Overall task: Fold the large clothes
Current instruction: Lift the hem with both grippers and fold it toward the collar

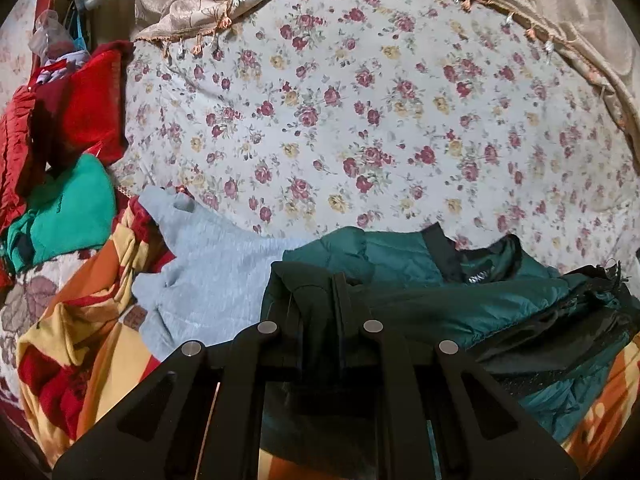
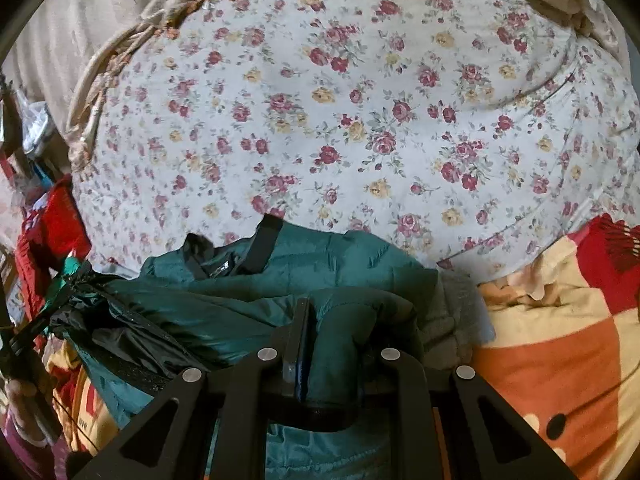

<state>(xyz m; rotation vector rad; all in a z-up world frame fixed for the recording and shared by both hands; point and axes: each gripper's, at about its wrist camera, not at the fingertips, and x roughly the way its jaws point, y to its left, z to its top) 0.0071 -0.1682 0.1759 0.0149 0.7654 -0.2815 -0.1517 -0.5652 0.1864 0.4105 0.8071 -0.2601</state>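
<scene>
One dark teal quilted puffer jacket with black trim lies bunched at the near edge of the bed, and two black hand-held grippers have hold of it. The left hand-held gripper is pinched tight on a dark fold at the jacket's left end; the right hand-held gripper is clamped on a thick roll of the same teal fabric at its right end. Between the two grips the jacket sags in loose, shiny creases, its black collar and a small neck label turned up toward the middle of the bed.

The bed is covered by one pale sheet printed with red and yellow roses, mostly bare beyond the jacket. One beige fringed cloth with orange tassels runs along the far edge.

To the left of the jacket lies one light grey knit garment, touching it. Further left sit one bright green garment and one red garment, heaped together. One orange, yellow and red patterned blanket lies under the near edge of the jacket and spreads out to both sides of it.
</scene>
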